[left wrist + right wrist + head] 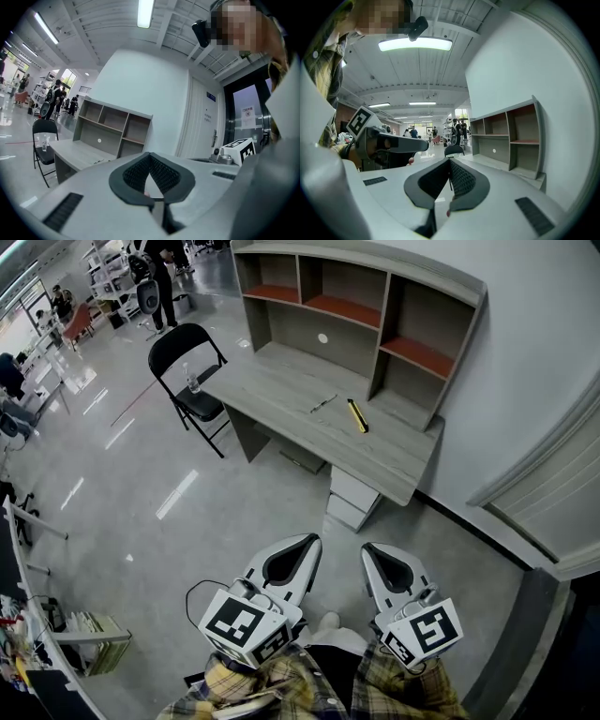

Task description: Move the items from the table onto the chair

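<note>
Two things are left to move, I judge: a slim yellow and black tool (357,415) and a thin grey stick (323,404) lie on the pale wood-grain table (281,390). The black folding chair (187,351), just beside the table's end, already bears a small clear bottle (192,381). The left gripper (302,549) and right gripper (375,557) are both clenched on nothing, well apart from the table.

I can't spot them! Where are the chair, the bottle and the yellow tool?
chair (185,345), head view, on its backrest.
bottle (193,381), head view, on its body.
yellow tool (357,415), head view, on its middle.
</note>
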Action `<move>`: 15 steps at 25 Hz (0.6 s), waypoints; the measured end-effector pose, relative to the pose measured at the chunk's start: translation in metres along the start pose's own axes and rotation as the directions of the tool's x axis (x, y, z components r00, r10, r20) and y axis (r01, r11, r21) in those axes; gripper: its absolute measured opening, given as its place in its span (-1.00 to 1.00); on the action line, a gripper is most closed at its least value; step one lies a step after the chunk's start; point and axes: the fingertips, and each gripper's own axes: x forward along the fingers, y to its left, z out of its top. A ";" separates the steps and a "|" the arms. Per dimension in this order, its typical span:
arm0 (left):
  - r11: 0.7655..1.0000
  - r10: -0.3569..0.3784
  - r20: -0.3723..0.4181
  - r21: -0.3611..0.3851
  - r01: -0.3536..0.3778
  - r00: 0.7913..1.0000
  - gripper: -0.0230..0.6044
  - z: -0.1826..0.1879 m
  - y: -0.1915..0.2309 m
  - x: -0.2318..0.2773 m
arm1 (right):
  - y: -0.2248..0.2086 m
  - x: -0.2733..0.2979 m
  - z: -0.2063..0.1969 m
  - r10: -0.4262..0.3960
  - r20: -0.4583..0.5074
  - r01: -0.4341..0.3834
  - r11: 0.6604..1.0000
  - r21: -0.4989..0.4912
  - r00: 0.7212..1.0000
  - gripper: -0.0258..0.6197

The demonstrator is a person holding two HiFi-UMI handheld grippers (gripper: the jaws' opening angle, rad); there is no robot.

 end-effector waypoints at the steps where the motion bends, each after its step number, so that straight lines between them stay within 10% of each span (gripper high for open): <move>1: 1.000 -0.007 0.002 -0.003 0.007 1.000 -0.91 0.003 0.009 0.002 | 0.000 0.009 0.002 -0.001 -0.004 0.001 1.000 -0.002 1.000 -0.87; 15: 0.999 -0.049 0.007 0.021 0.049 0.999 -0.91 0.069 0.203 0.032 | 0.000 0.205 0.028 -0.071 -0.005 0.071 0.998 0.000 0.997 -0.87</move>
